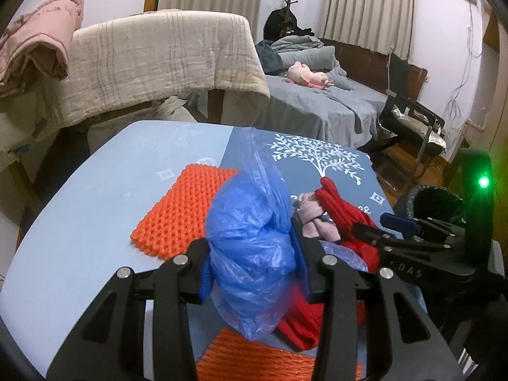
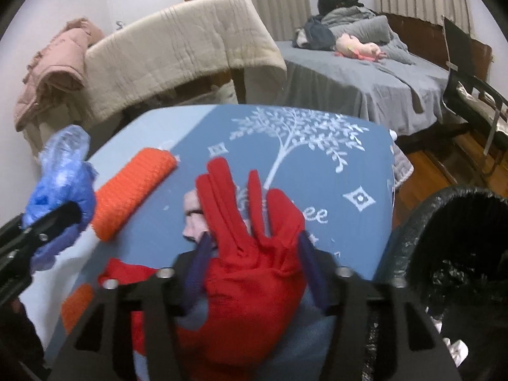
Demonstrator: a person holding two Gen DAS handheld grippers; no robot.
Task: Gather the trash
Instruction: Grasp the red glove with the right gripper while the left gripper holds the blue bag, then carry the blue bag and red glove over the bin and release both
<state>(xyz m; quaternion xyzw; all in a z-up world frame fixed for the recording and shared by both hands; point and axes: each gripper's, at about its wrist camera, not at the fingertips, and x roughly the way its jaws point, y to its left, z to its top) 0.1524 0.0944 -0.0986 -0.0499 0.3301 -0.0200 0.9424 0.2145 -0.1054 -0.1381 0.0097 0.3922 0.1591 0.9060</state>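
My left gripper [image 1: 252,270] is shut on a crumpled blue plastic bag [image 1: 250,241] and holds it above the blue table [image 1: 95,222]; the bag also shows at the left of the right wrist view [image 2: 63,184]. My right gripper [image 2: 254,263] is open, its jaws on either side of a red glove [image 2: 250,254] that lies flat on the table. An orange foam net [image 1: 181,209] lies behind the bag, and also shows in the right wrist view [image 2: 130,187]. A pale pink cloth item [image 1: 314,219] lies beside the red glove.
A black-lined trash bin [image 2: 451,254] stands off the table's right edge, seen too in the left wrist view [image 1: 438,203]. A second orange net [image 1: 254,358] lies near the front edge. A chair draped with a beige blanket [image 1: 158,63], a bed [image 1: 317,104] and a black chair [image 1: 409,120] stand behind.
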